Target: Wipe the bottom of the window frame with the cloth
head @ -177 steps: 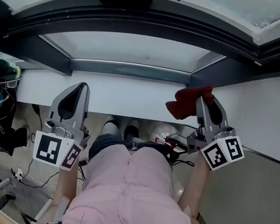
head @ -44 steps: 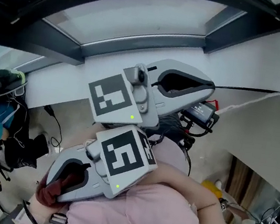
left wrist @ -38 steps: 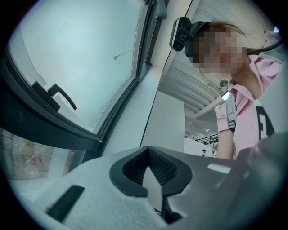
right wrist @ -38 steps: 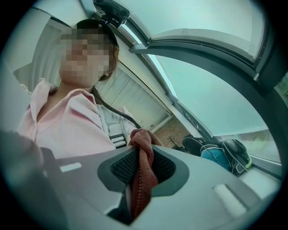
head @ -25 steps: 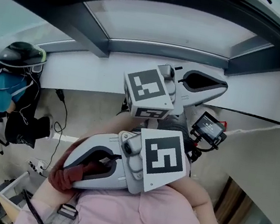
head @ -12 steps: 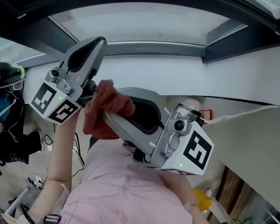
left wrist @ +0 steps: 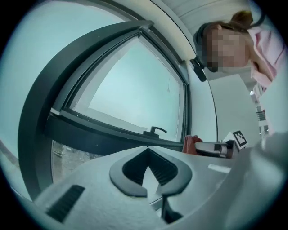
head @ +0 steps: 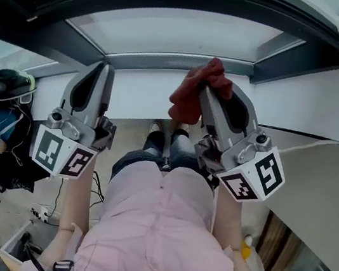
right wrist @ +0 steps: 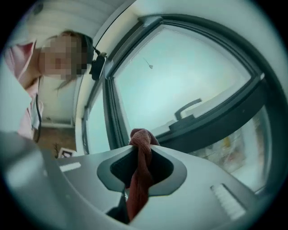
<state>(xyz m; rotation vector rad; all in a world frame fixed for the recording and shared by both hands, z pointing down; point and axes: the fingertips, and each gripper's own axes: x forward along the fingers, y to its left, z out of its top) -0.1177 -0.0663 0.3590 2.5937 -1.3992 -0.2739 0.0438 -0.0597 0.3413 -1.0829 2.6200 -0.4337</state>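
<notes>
Pinching the red cloth (head: 195, 92) at upper centre, the right gripper (head: 210, 87) holds it just below the window frame (head: 169, 61). The left gripper (head: 101, 67), centre-left, has its jaws pressed together on nothing. A firm, even sweep along the bottom rail looks best.

the beige floor (head: 132, 137) below me runs up to the white wall under the window frame (head: 169, 61). my two shoes (head: 157, 127) stand on it, close to that wall. on my left a black cable (head: 60, 185) trails over it toward what looks like a white power strip (head: 38, 211). a dark bag (head: 12, 170) sits near these, and a white crate (head: 12, 248) in the corner.
</notes>
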